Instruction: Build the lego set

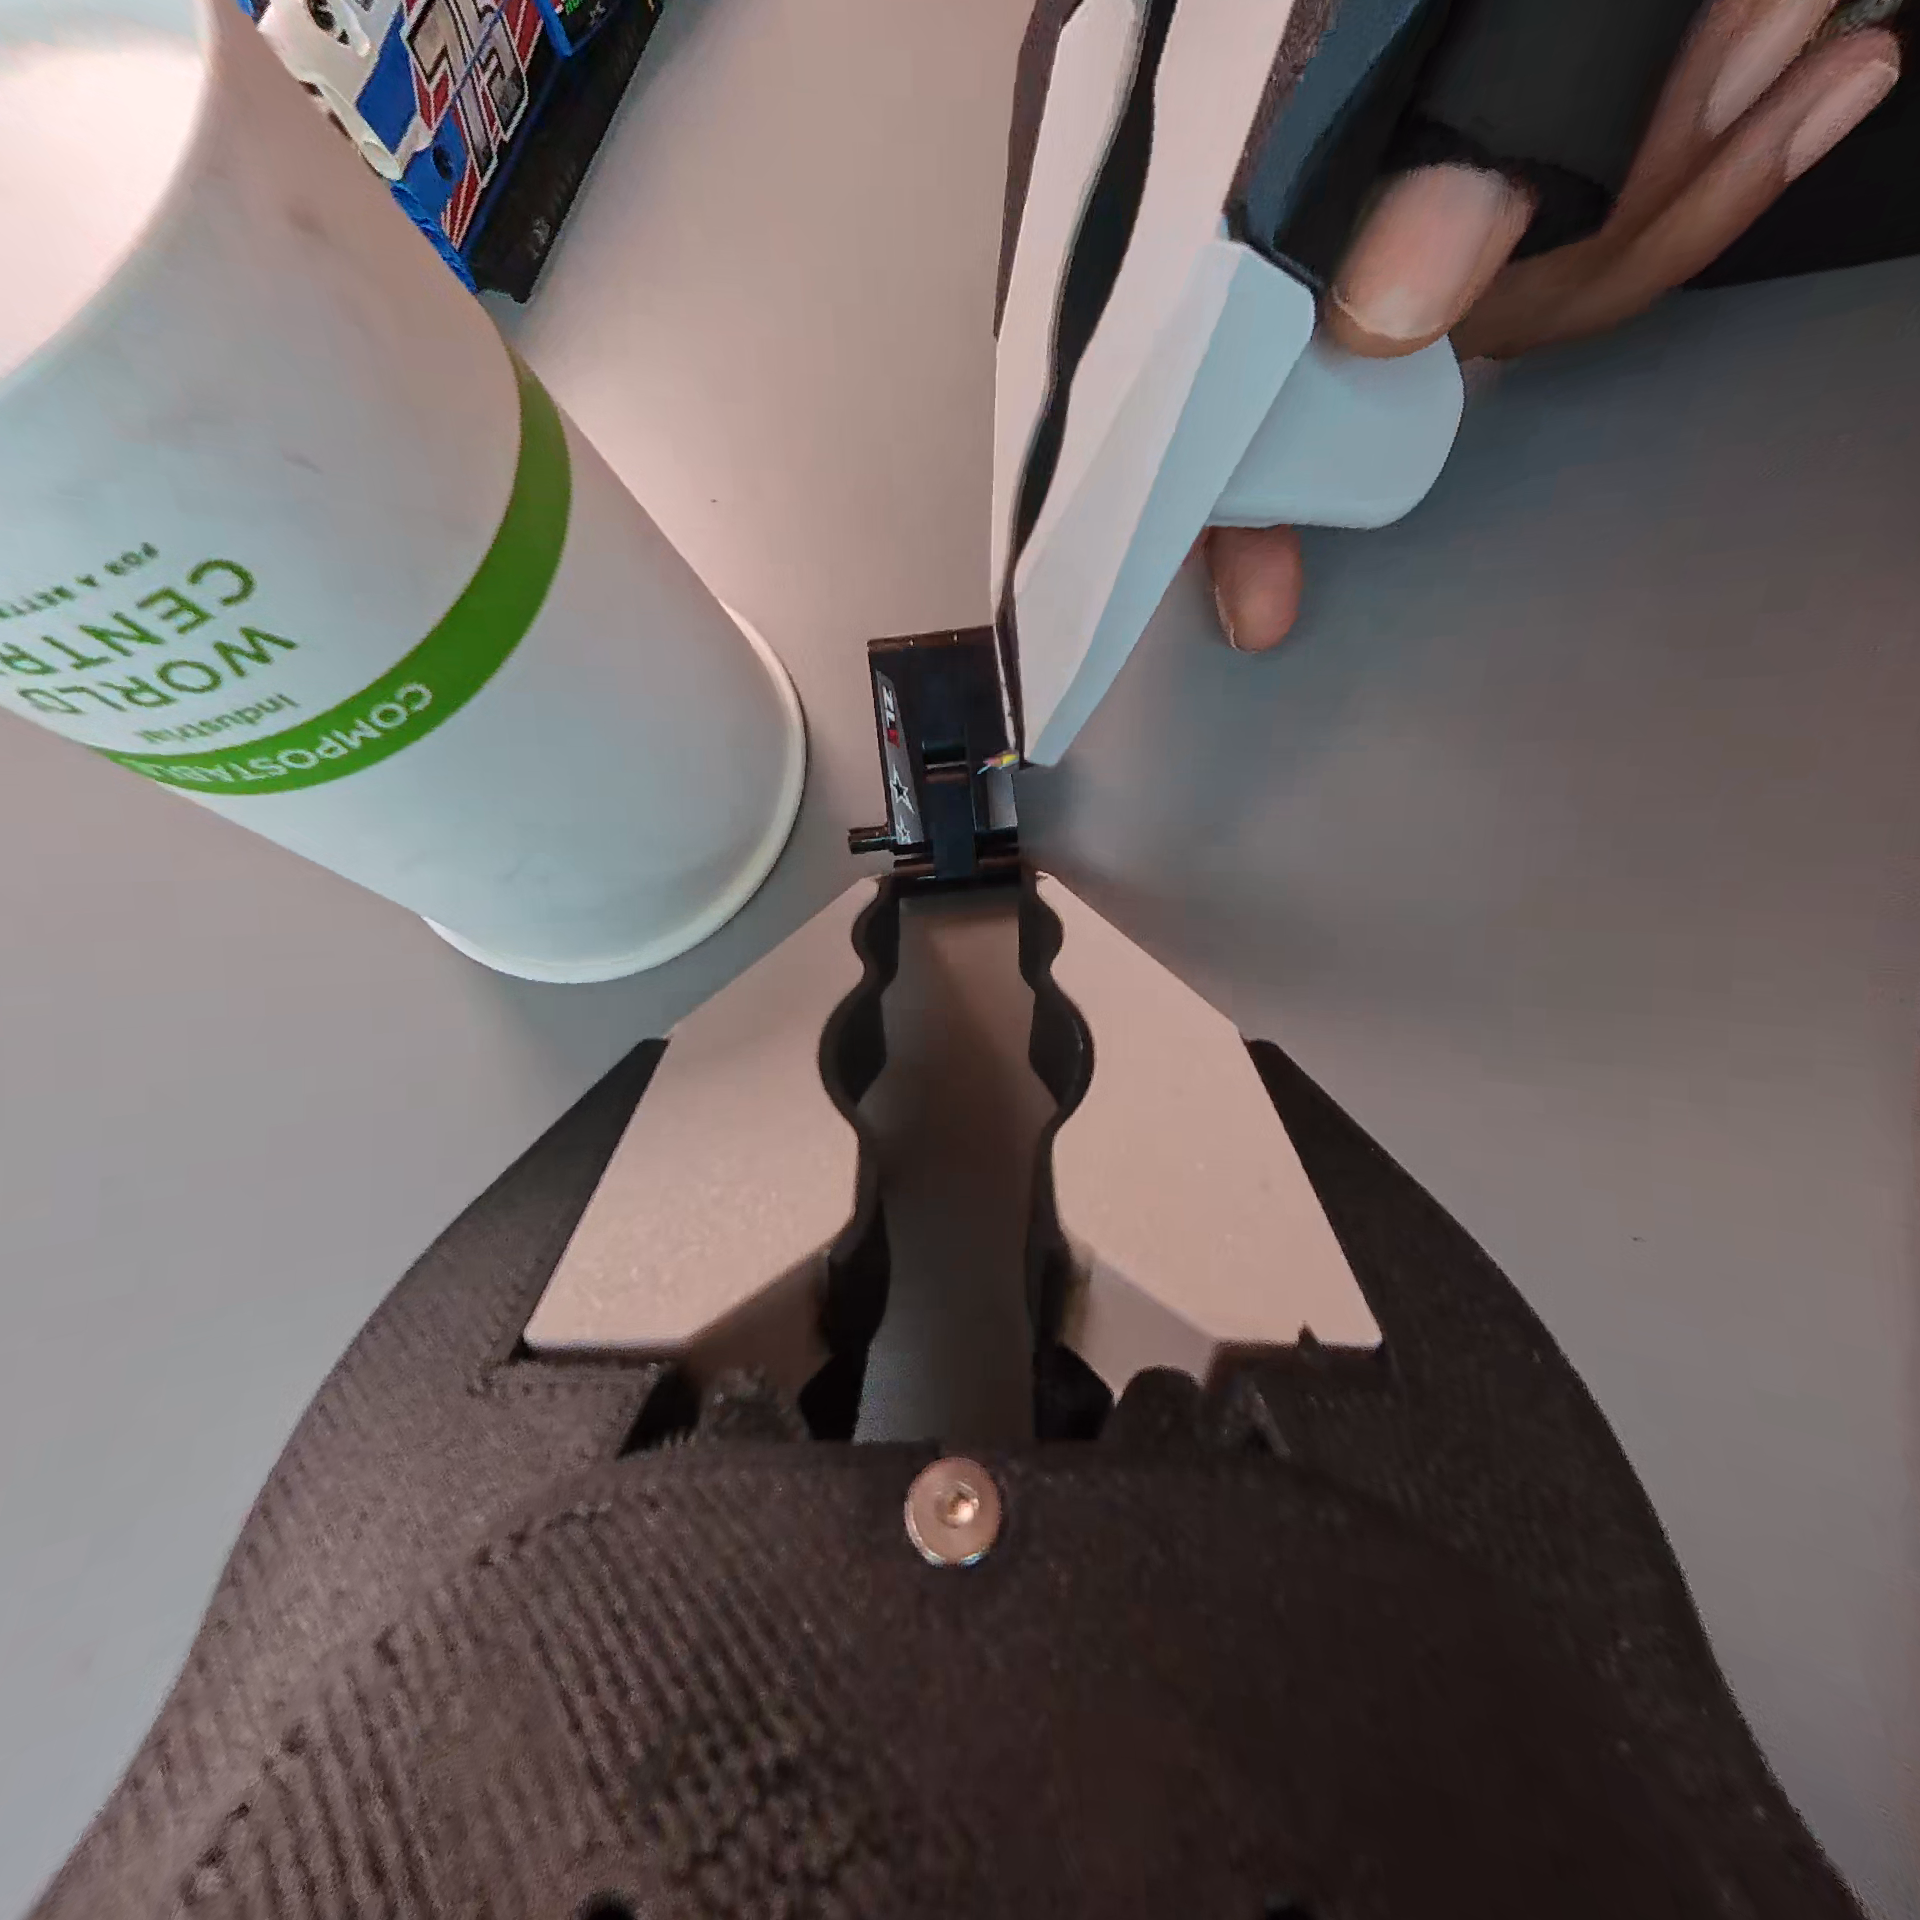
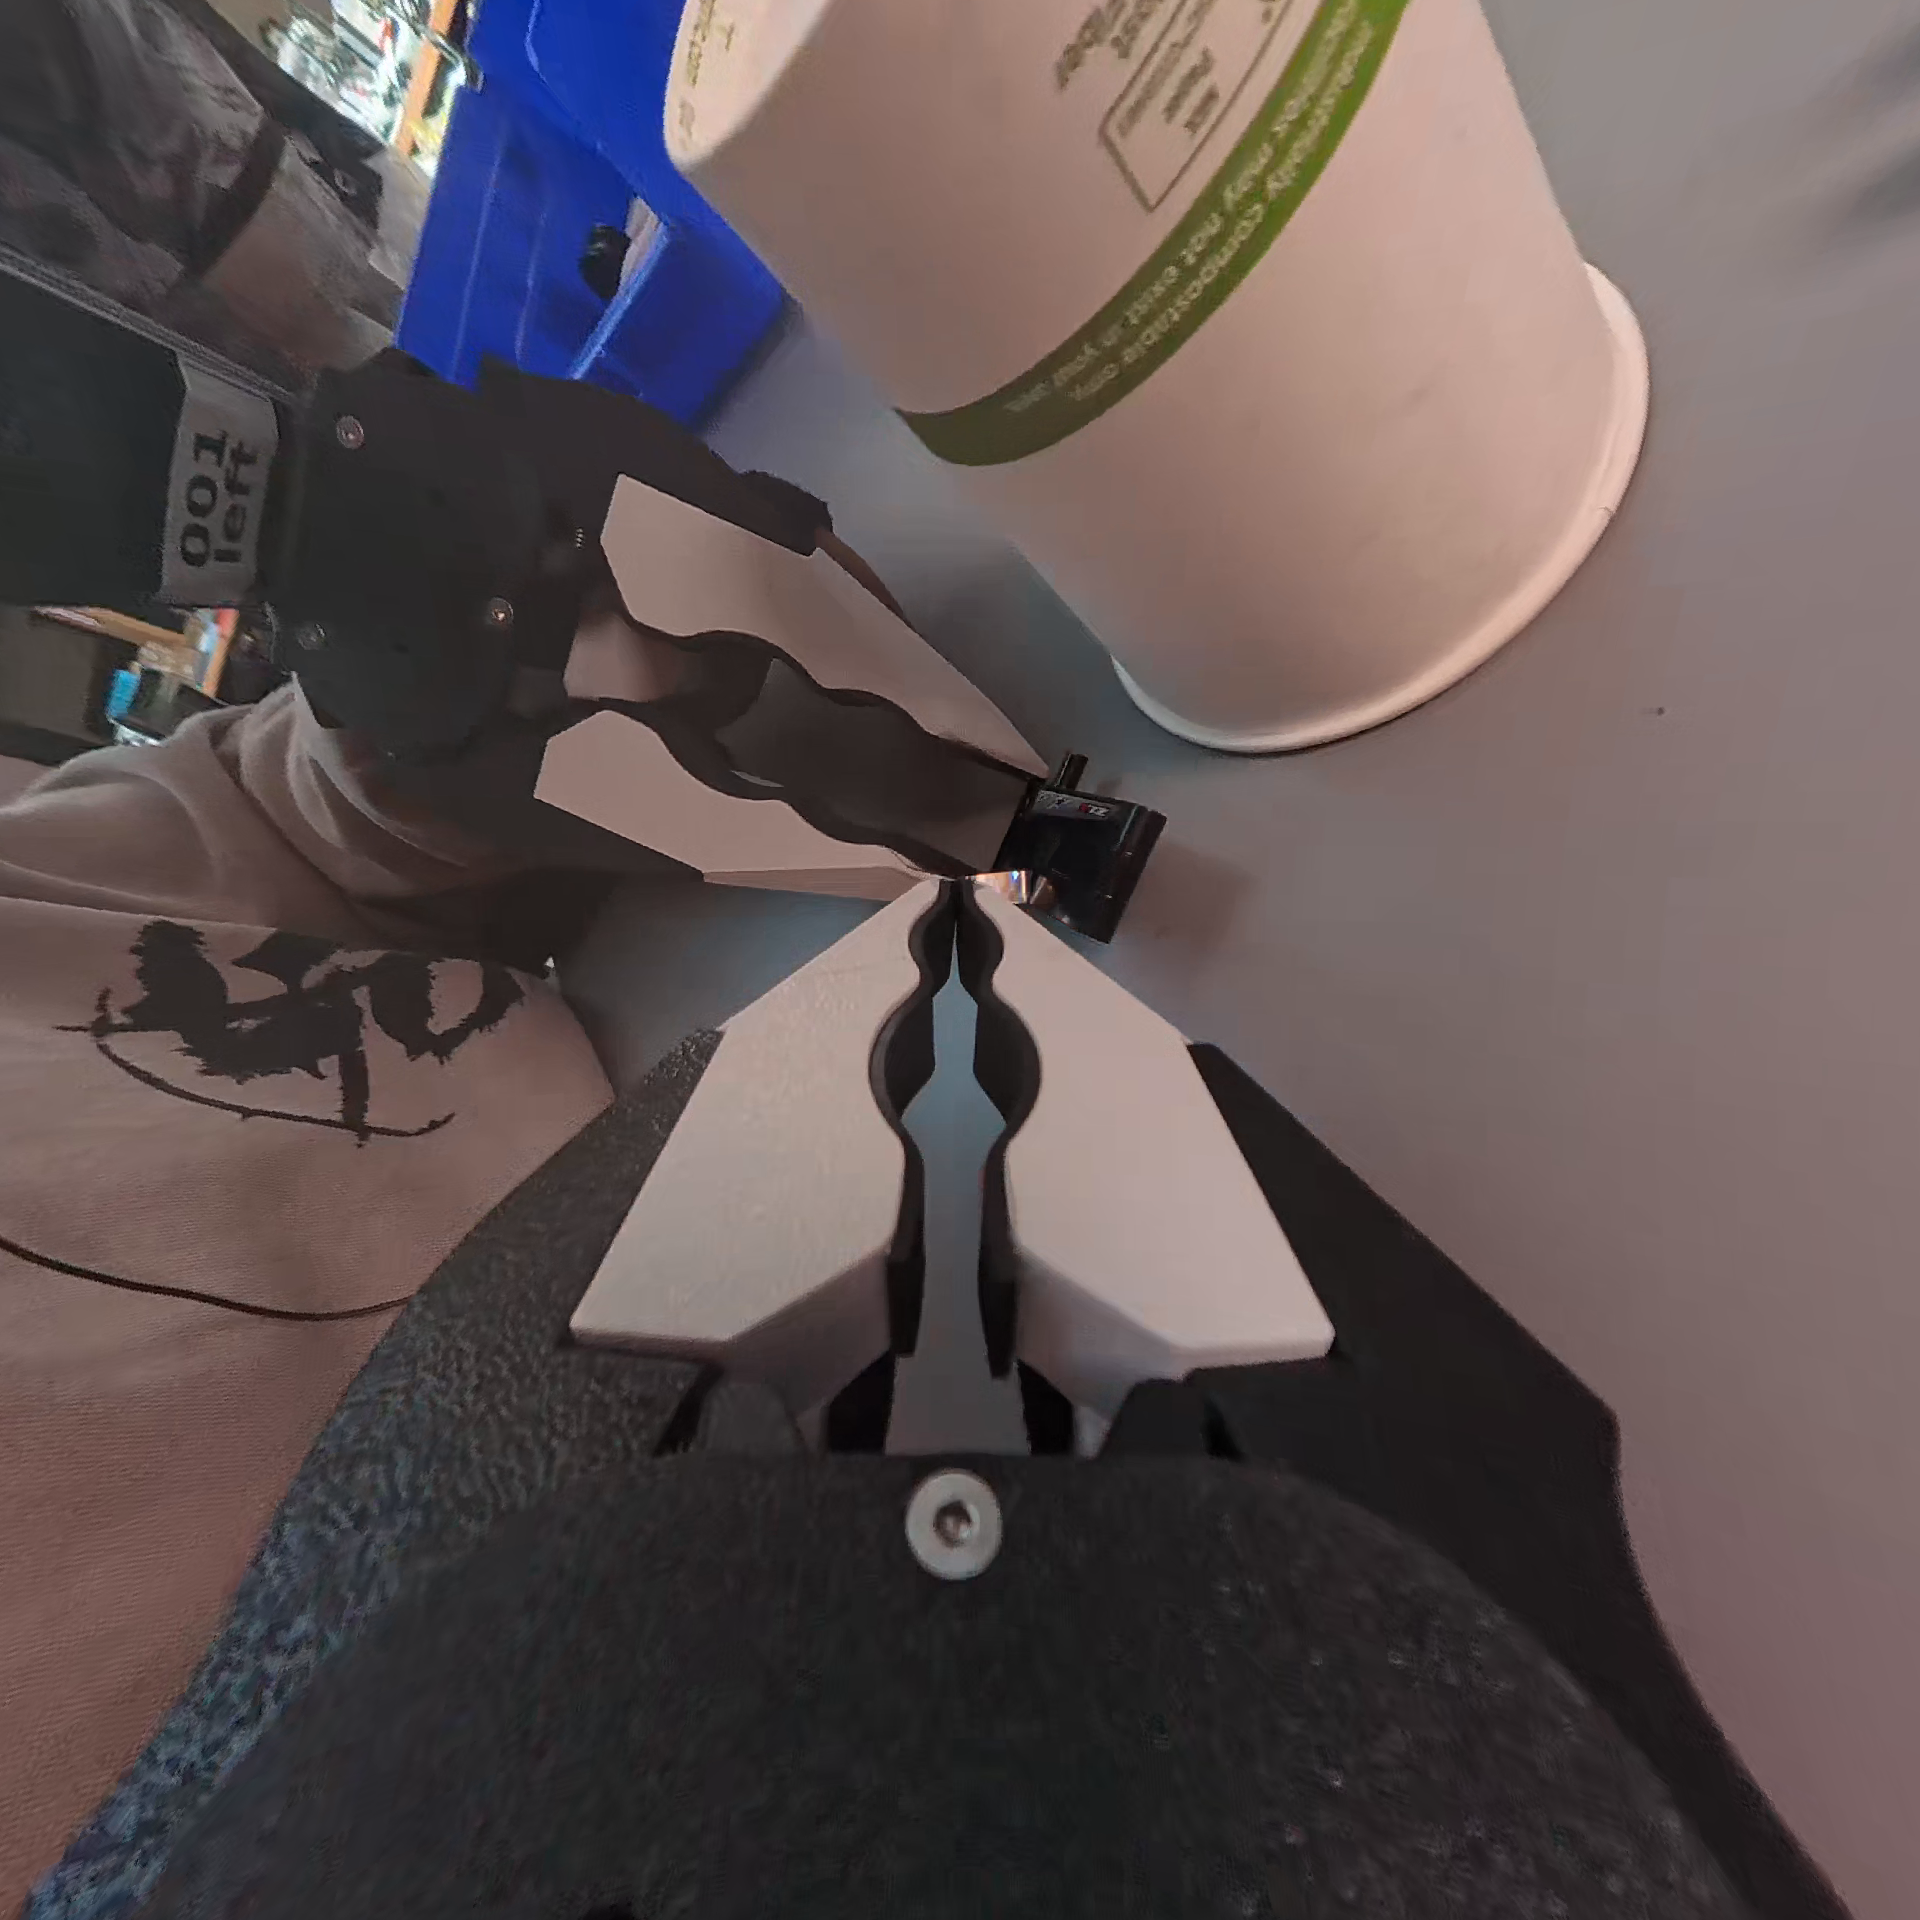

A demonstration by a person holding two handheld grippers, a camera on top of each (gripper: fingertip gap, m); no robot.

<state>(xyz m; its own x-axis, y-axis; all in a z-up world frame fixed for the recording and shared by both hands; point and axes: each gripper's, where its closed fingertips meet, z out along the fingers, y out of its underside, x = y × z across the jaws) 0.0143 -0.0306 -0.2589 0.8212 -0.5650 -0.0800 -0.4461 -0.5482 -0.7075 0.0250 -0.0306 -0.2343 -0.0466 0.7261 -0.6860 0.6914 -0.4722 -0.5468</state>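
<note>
1. My left gripper (image 1: 951, 878) is clamped on the near end of the black lego assembly (image 1: 940, 764), holding it just beside the base of the white paper cup (image 1: 416, 582).
2. My right gripper (image 2: 954, 902) has its tips pressed together at the assembly's side, on the face turned away from the cup; a small shiny piece (image 2: 1003, 883) shows at the tips, but I cannot tell whether it is pinched.
3. Handling judgement: the assembly is light, rigid, glossy plastic. It likely slips under a skewed squeeze, and its joints may pop apart.
4. Take hold across flat, parallel faces. Avoid the stickered side and the short peg (image 1: 864, 837) pointing toward the cup.
</note>
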